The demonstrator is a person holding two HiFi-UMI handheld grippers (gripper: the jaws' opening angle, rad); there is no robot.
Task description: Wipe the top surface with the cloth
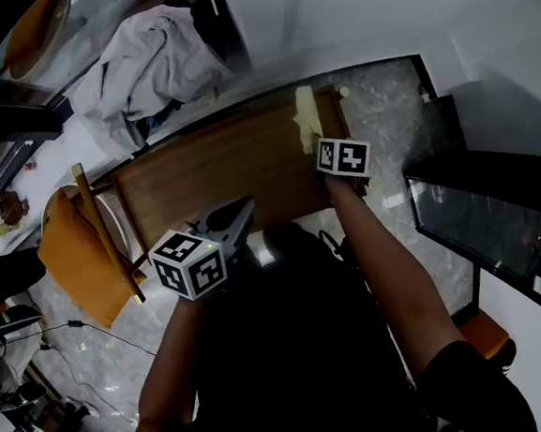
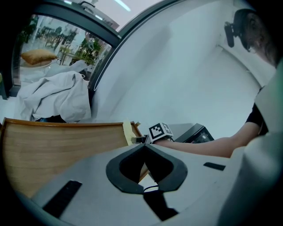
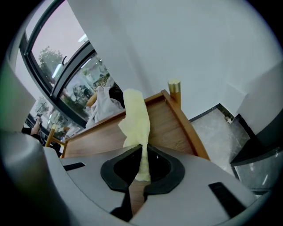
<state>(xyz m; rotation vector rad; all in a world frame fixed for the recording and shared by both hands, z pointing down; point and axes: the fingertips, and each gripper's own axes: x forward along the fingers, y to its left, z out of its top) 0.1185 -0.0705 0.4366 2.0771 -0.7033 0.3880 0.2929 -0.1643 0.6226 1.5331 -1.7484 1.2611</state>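
Though hard to place as the start or the end of a stroke, reads in the head view as wiping under way: cloth (image 1: 306, 110) pinched by the right gripper (image 1: 319, 136) at the far right end of the wooden top (image 1: 218, 173), close to the gold knob (image 1: 342, 92) at the corner. Left gripper (image 1: 242, 210) poised over the near edge, carrying nothing. Most of the wood bare toward the left, so plenty of room for a long pull that way. White heap of fabric (image 1: 148, 54) beyond the far edge and orange chair (image 1: 79, 255) off the left end, both best kept clear of. Next, the left gripper view: jaws pressed together with nothing between them, left gripper (image 2: 144, 145) above the near edge of the wooden top (image 2: 62, 145), cloth (image 2: 128, 132) well apart at the far end. Last, the right gripper view: right gripper (image 3: 143, 148) clamped tight on a fold of the cloth (image 3: 135, 114), the rest running forward over the wooden top (image 3: 163, 128) toward the gold knob (image 3: 174, 88); cannot tell whether lying flat on the wood. Raised lip (image 3: 185, 128) along the right side, floor (image 3: 212, 128) beyond it. Calls next, most likely, for pressing the cloth down flat and drawing it leftward along the wood, starting tight against the lip and not letting the cloth slip over the open near edge.
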